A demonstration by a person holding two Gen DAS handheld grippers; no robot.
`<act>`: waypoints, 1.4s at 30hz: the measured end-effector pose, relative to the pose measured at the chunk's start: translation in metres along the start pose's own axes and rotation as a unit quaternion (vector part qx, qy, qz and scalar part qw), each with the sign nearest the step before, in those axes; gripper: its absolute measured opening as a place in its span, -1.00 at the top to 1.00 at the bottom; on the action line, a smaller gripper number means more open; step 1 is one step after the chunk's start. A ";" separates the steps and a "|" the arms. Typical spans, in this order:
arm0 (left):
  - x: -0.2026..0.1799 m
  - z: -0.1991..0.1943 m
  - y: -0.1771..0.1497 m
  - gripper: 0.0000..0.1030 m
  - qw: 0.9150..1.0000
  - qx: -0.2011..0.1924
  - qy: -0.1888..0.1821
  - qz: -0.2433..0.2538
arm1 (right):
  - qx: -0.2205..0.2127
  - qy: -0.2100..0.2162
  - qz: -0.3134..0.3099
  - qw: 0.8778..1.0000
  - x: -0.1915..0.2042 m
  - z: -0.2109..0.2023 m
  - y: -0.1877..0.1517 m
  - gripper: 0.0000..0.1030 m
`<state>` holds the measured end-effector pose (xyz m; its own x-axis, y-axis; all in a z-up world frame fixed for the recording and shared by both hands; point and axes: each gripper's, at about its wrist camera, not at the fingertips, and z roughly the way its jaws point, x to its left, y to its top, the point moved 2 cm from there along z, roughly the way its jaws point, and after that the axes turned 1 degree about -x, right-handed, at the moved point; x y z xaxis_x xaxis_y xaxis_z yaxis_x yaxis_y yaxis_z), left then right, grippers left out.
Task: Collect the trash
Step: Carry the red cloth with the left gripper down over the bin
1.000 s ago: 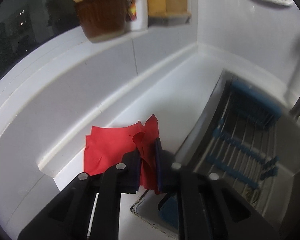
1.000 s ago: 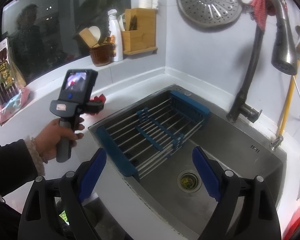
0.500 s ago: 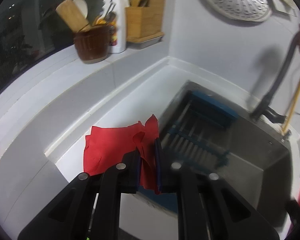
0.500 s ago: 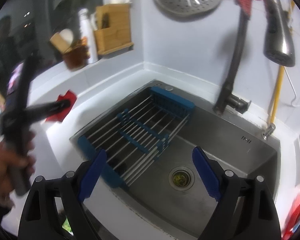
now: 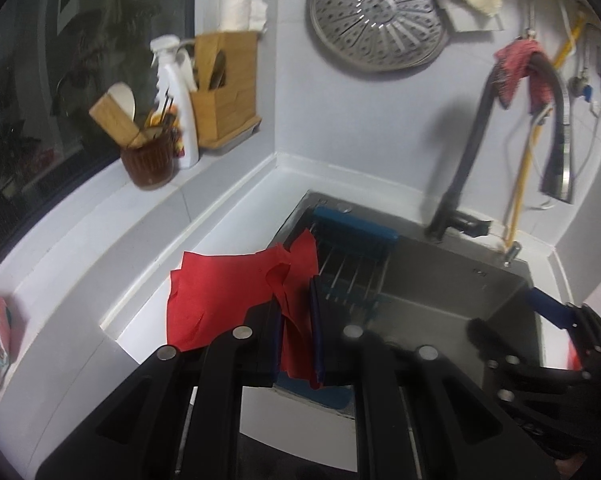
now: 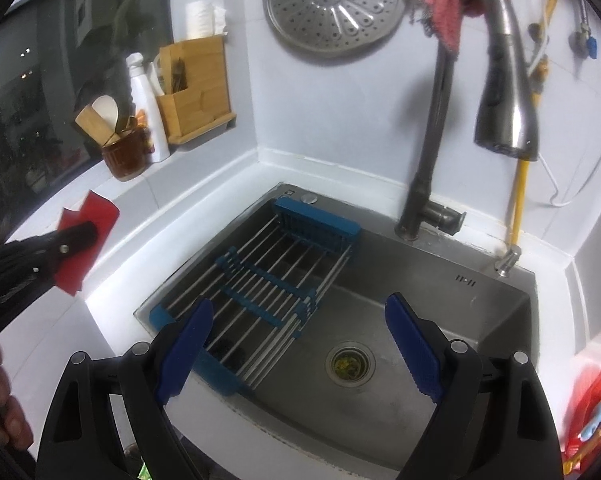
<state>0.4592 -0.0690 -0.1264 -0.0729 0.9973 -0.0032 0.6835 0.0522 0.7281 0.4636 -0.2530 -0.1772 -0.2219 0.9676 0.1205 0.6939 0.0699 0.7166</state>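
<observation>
— Where is the trash now?

— In my left gripper [image 5: 294, 312]. Its jaws are pinched nearly shut on a red paper napkin [image 5: 228, 300]; one folded corner sits between the pads and the rest fans out to the left of them, up off the desk [image 5: 148, 248], beside the left rim of the sink [image 6: 440, 288].

— Which way does the napkin run?

— Its long side lies across the line of my fingers, away from the sink toward the window ledge. A crumpled point sticks up past the fingertips, over the blue drying rack [image 6: 268, 276].

— And your other hand?

— My right gripper [image 6: 300, 344] stands wide with nothing in it, above the sink basin, well apart from the napkin. The left is the hand that carries. I judge the coming move is a carry to a bin, which I cannot see from here.
</observation>
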 end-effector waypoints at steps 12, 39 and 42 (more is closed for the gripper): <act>0.005 -0.049 -0.010 0.75 0.999 -0.020 0.032 -0.001 | -0.016 0.018 -0.007 1.000 0.019 -0.034 0.004 -0.66; 0.134 -0.165 -0.099 0.75 0.978 -0.030 0.182 -0.101 | 0.009 0.145 -0.110 0.983 0.184 -0.082 -0.035 -0.66; 0.157 -0.175 -0.119 0.75 0.972 -0.019 0.201 -0.122 | 0.020 0.160 -0.127 0.979 0.207 -0.084 -0.046 -0.66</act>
<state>0.2397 0.0724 -0.0934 -0.5131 0.8543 0.0828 0.5826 0.2758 0.7645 0.3285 -0.0763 -0.1278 -0.5888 0.7932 0.1553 0.6132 0.3132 0.7252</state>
